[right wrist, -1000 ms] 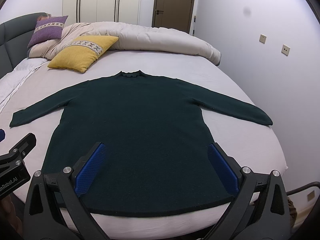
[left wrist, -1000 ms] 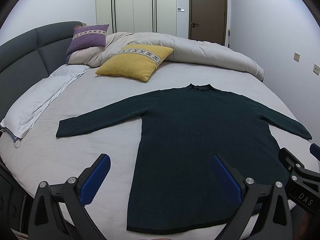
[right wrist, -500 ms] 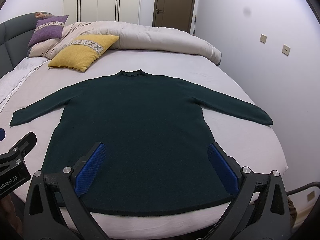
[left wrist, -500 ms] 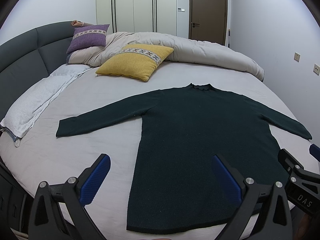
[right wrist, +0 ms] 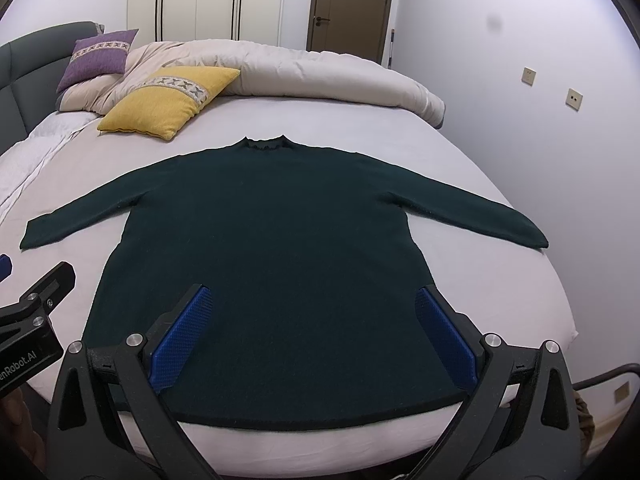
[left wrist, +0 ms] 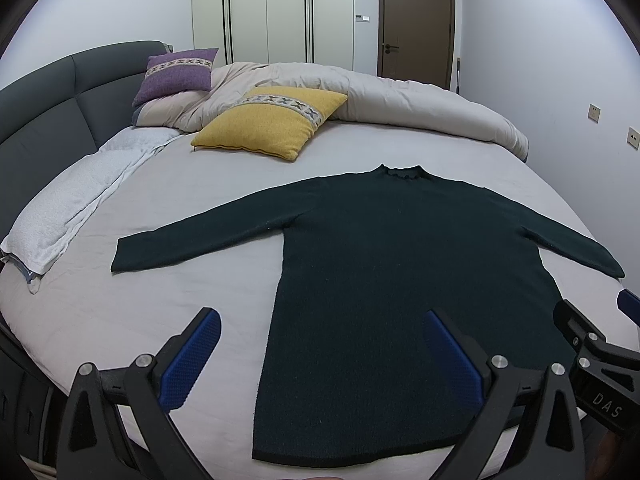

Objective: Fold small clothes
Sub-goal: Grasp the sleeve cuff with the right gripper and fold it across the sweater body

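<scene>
Left wrist view: dark green sweater point(left wrist: 400, 264) lies flat on the bed point(left wrist: 192, 208), face up, both sleeves spread out to the sides, collar toward the far edge, hem along the near edge. Left gripper point(left wrist: 320, 354) hovers over the near edge, jaws wide apart, nothing held; its blue pads point(left wrist: 188, 358) straddle the sweater's left side seam, one pad over bare sheet, the other over the sweater's body. Right gripper's black frame shows at the right border.

Right wrist view: right gripper point(right wrist: 314, 336) hovers over the lower body of the sweater point(right wrist: 280, 240), jaws wide apart, nothing held, both pads above the fabric near the hem. Yellow pillow point(right wrist: 168, 98) and purple pillow point(right wrist: 100, 58) sit toward the far left corner of the bed; rolled beige duvet point(right wrist: 320, 76) lies along the far edge. Grey headboard point(right wrist: 24, 76) runs along the left edge.
</scene>
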Demonstrator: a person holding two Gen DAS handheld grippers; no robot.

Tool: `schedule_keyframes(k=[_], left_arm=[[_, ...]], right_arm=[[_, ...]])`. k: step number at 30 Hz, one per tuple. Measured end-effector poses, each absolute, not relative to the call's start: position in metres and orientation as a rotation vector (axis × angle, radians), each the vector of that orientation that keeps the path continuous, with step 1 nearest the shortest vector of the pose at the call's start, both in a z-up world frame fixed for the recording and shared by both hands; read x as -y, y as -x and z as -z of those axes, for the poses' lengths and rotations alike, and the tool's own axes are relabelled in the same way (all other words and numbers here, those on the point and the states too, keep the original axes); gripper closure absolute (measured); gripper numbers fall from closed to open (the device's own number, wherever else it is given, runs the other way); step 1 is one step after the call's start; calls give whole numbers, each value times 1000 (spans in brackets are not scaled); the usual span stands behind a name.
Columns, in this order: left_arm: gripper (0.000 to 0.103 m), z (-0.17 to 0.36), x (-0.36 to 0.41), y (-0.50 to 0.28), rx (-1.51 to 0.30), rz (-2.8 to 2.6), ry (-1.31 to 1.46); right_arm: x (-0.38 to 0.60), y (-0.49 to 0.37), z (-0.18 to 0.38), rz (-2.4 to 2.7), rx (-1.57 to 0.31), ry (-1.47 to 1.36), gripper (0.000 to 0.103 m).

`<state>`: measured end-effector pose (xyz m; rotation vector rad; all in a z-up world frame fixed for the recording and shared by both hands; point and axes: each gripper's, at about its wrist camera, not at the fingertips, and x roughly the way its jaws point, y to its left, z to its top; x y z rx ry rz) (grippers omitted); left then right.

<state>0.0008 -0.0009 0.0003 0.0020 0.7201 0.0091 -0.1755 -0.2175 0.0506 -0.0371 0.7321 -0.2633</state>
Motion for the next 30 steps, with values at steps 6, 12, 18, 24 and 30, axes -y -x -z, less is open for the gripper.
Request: schedule_keyframes(k=[6, 12, 18, 24, 30], left_arm=[[0, 0, -1, 2, -723, -6, 0], [0, 20, -6, 1, -759, 15, 27], [0, 43, -8, -16, -850, 79, 113], [0, 60, 6, -39, -889, 181, 217], [0, 83, 38, -69, -1013, 230, 191]], right_arm=[[218, 175, -48, 263, -735, 35, 0], [243, 170, -37, 249, -747, -51, 0], [369, 168, -19, 276, -695, -345, 0], [564, 184, 21, 425, -593, -805, 7], [686, 177, 66, 511, -576, -1013, 21]])
